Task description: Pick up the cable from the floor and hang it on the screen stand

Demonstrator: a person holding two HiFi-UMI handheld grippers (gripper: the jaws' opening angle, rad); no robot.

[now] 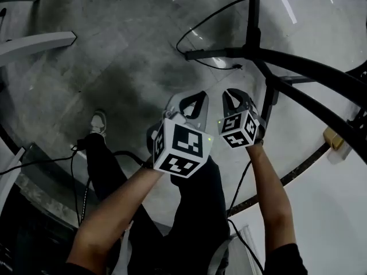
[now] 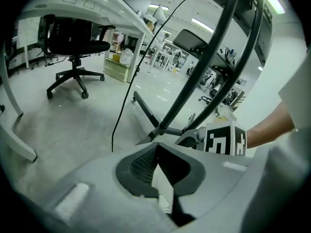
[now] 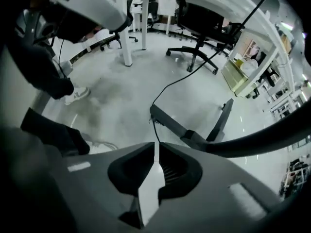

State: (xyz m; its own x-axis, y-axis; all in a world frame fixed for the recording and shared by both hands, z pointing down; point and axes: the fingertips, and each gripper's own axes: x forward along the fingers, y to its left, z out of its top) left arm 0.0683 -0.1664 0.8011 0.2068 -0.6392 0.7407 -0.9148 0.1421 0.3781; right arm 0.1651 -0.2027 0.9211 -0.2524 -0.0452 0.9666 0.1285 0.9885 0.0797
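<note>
Black cable [image 1: 202,15] lies loose on the grey concrete floor [image 1: 114,50]. It loops round the foot of the screen stand [image 1: 252,49], and its free end rests beside the stand's base. Nothing is hung yet.

Left gripper [image 1: 191,103] and right gripper [image 1: 238,99] are side by side, up off the floor, short of the cable. Left gripper view: fingers together at the tips, nothing between them. Right gripper view: fingers drawn in too, with a thin slit of floor showing, so possibly not quite touching. Nothing is held there either. That view looks straight down the line of the cable [image 3: 167,89] to where it meets the stand foot [image 3: 170,123].

Step, as I read it: approach, before the pick.

Next move probably:
- spread one gripper's fingers
- drop low to the floor
- close across the thin cable near its free end
- keep clear of the stand legs
- lift it to a bar on the stand
</note>
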